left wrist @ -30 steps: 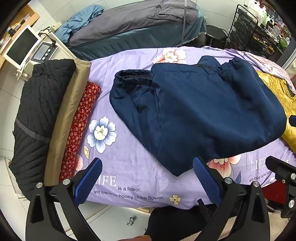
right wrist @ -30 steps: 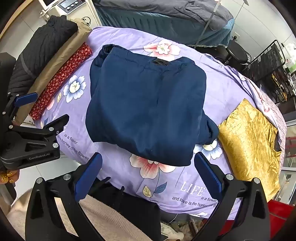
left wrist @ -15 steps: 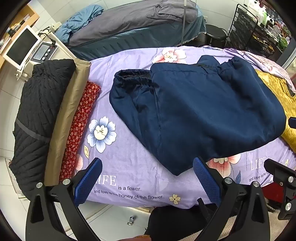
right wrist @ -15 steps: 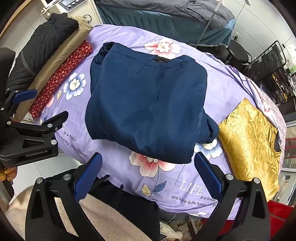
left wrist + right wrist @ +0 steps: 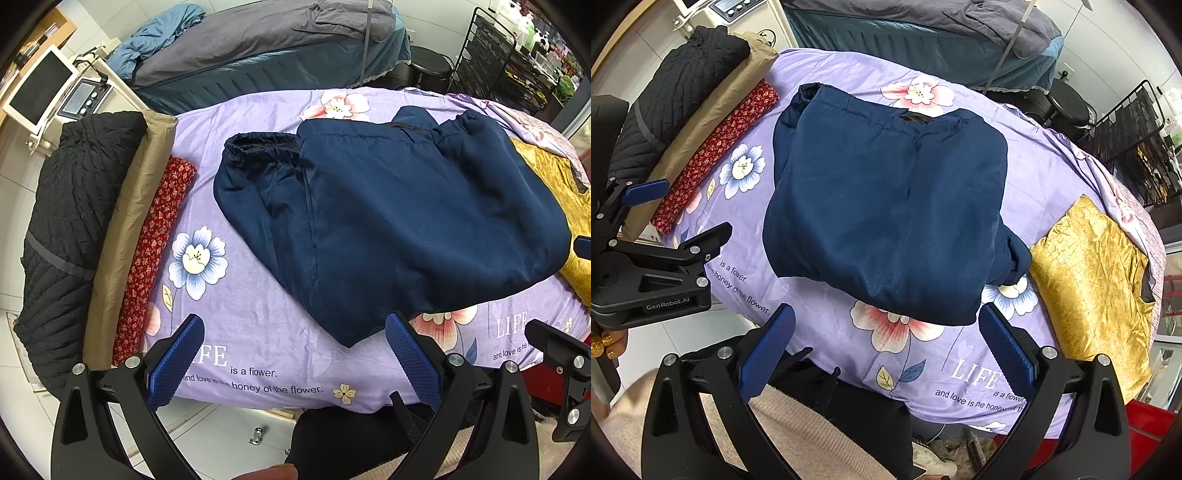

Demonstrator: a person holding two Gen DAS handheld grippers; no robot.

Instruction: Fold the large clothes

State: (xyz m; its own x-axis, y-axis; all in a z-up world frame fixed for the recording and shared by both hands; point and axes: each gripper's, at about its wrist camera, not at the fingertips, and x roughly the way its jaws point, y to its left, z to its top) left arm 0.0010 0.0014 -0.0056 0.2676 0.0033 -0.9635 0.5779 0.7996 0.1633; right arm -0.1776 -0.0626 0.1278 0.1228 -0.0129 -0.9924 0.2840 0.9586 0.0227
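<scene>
Left gripper (image 5: 294,354): jaws wide, empty, hovering off the near edge of the bench. Right gripper (image 5: 886,347): jaws wide, empty, same edge. Folded navy jacket (image 5: 886,206) lies mid-bench on the purple floral sheet (image 5: 1052,173). Gold folded cloth (image 5: 1097,273) just right of it. At the left end: red floral roll (image 5: 155,251), tan bundle (image 5: 125,236), black quilted bundle (image 5: 70,229).
</scene>
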